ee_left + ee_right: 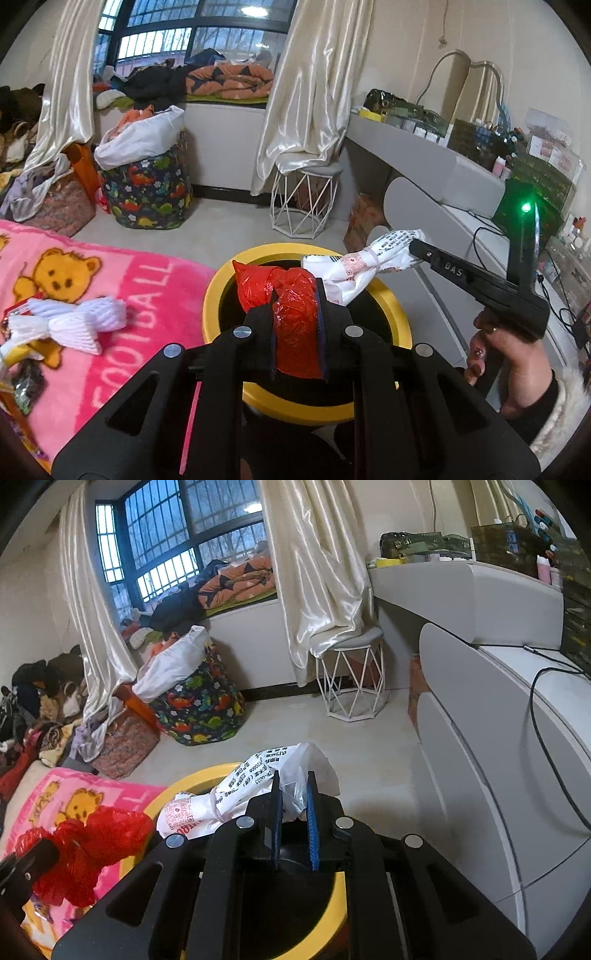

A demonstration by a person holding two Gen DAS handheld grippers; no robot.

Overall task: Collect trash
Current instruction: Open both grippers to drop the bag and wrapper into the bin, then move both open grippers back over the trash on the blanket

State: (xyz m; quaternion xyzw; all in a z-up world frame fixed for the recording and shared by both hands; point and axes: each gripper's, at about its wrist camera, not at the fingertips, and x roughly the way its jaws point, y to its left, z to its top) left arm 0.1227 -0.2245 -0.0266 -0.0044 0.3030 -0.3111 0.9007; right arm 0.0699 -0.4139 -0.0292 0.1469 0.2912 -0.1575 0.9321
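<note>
Two grippers meet over the same bin, and we can see each holding a piece of trash. Our left gripper (295, 314) has its jaws pinched nearly together on a crumpled red plastic bag (284, 295), which bulges out ahead of the pads and hangs above the dark mouth of the yellow-rimmed bin (218, 291). Our right gripper (293, 812) is clamped tight on a white printed plastic bag (258, 786), its knotted, twisted end trailing out to the left over the bin's rim; in the left wrist view that same white bag (369, 258) sits just beside the red one, nearly touching it above the opening. A hand (506, 362) with painted nails and a fleecy cuff grips the right tool's handle. Beside the bin lies a pink bear-print blanket (110, 295) with white foam fruit netting (74, 321) and some small wrappers left on it. Farther off we see a dinosaur-print laundry basket (151, 195), a white wire stool (306, 203) under the cream curtain (314, 92), and a cluttered grey dresser (424, 147) along the right wall.
</note>
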